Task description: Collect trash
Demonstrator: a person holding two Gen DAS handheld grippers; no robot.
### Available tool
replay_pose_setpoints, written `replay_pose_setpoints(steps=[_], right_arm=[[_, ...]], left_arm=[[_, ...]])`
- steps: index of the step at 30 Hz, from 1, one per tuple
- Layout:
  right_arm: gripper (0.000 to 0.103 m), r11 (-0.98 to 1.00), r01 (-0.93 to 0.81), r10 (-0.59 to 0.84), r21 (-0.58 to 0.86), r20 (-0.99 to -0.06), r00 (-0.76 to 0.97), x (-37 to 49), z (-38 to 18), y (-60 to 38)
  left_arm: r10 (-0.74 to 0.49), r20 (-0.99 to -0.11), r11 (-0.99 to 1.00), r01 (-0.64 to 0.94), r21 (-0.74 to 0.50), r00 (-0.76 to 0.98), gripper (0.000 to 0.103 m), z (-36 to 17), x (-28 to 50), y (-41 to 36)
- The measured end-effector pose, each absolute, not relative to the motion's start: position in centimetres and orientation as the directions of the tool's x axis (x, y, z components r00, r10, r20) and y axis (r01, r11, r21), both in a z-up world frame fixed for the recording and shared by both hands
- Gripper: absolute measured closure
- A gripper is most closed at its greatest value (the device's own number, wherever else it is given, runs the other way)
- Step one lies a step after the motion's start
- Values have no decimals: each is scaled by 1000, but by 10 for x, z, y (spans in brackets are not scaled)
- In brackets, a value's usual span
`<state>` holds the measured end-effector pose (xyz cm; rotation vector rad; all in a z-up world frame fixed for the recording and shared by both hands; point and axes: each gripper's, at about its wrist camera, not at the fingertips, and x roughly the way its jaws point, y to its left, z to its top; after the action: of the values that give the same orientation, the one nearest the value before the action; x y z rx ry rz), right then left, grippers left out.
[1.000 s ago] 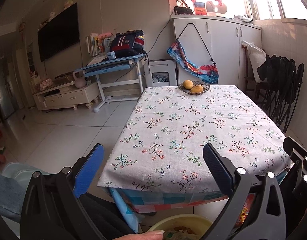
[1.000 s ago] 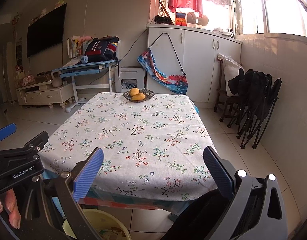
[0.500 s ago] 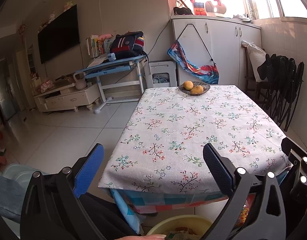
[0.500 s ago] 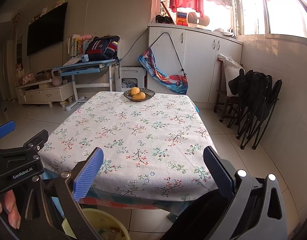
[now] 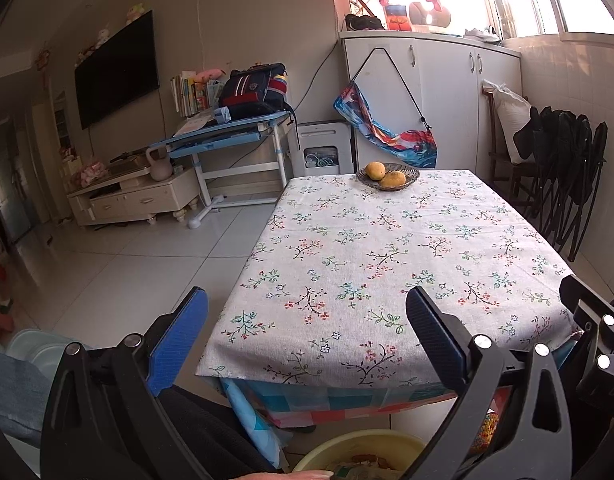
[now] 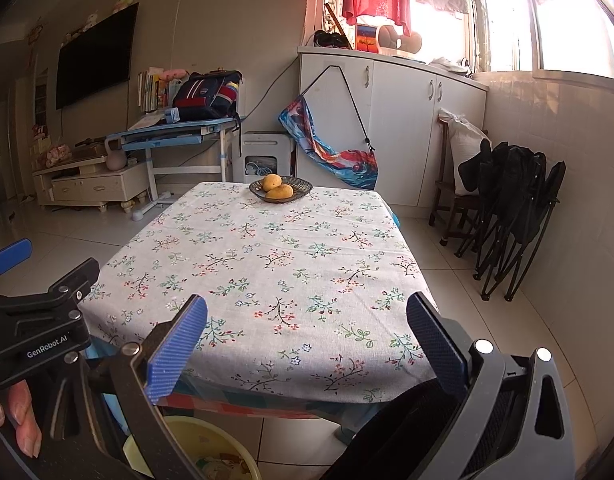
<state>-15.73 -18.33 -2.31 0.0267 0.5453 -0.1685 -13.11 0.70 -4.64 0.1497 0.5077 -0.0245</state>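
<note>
Two grippers hang at the near edge of a table (image 5: 387, 240) under a flowered cloth, and neither has anything in hand: the left gripper (image 5: 307, 332) has its blue pads spread wide with nothing between them, and the right gripper (image 6: 307, 332) stands just as wide and just as empty. No loose trash shows on the cloth in either view; the only thing on it is a dark fruit bowl (image 6: 281, 191) at the far end, holding two yellow-orange fruits that look like mangoes, which are not rubbish and should be left alone. The trash that can be seen sits in a yellow bin (image 5: 359, 454) on the floor just below the near table edge, between the two grippers, with scraps and wrappers inside, though what they are is too cut off to tell. Judging from this, collecting is finished or nearly so. To do the step well, sweep both cameras over the floor and table edges for stray pieces before closing on anything, and keep the open fingers clear of the hanging cloth.
</note>
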Motion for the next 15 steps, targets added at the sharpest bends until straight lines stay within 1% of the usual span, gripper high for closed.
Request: replay_pose_setpoints(steps=[15], right_arm=[[7, 987, 155, -147, -28, -519, 842, -155, -24, -179]], left_arm=[[10, -482, 990, 60, 130, 876, 7, -42, -130, 8]])
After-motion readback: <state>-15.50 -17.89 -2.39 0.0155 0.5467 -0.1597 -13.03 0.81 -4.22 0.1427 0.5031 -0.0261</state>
